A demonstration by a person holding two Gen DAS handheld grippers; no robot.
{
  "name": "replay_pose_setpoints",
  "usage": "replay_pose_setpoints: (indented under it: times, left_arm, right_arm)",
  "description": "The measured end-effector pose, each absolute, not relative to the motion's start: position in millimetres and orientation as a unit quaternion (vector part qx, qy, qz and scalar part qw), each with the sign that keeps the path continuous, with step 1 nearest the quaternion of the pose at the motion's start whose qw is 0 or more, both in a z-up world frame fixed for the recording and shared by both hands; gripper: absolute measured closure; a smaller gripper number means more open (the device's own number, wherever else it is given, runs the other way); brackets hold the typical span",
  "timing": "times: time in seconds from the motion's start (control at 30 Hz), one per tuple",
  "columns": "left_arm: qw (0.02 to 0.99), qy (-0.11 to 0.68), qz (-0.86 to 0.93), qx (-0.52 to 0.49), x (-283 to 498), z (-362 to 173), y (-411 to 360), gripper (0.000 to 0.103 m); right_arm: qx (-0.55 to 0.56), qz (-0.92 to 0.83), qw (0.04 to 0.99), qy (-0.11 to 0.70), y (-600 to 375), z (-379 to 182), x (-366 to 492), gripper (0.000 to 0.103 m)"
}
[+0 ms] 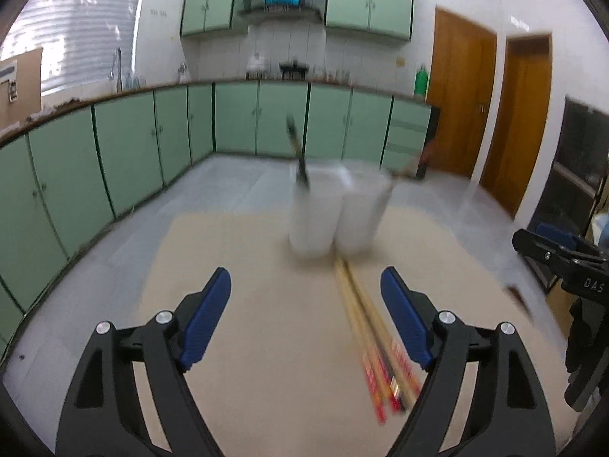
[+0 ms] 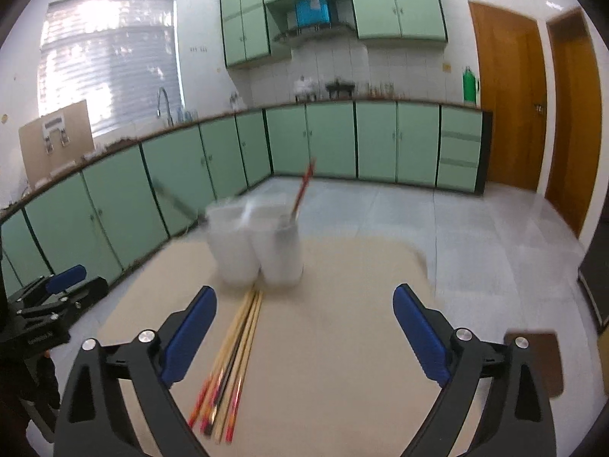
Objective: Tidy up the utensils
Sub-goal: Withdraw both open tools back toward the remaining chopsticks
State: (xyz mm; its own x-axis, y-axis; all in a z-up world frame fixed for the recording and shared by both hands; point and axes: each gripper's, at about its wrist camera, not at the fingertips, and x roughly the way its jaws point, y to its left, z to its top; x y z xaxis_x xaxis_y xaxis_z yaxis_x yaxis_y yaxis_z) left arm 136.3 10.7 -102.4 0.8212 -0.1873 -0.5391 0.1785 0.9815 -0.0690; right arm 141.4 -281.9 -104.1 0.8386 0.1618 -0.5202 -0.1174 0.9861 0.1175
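A: What is lying on the table [image 2: 342, 342], and how far along is the sorting?

B: A bundle of chopsticks [image 2: 232, 358] is lying loose on the table, its far ends reaching to the foot of two white cups [image 2: 259, 251] standing side by side. One red-tipped stick [image 2: 302, 190] is standing in the right-hand cup, and a dark utensil [image 1: 298, 152] is leaning in the other; motion blur is hiding what it is. So a small part is looking done, and the bundle is waiting.

A: And the grippers?

B: The left gripper [image 1: 304, 304] is spreading wide, pinching nothing, with the chopsticks lying near its right finger. The right gripper [image 2: 304, 327] is likewise gaping empty, the bundle beside its left finger. Neither is touching a stick.
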Motion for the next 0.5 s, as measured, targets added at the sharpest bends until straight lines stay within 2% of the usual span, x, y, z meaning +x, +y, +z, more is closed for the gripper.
replay_pose_setpoints:
  times: [0.23,0.5]
  left_arm:
    - [0.928,0.363,-0.084,-0.001,125.7,-170.8,13.1,0.024]
    - [0.915,0.397,-0.073,-0.003,114.2,-201.1,14.5,0.024]
  right_arm:
    - [0.043,0.081,0.931,0.353,-254.3,-179.7,123.6,0.015]
    - [0.022,0.094,0.916,0.389,-230.5,-213.4,112.0,0.033]
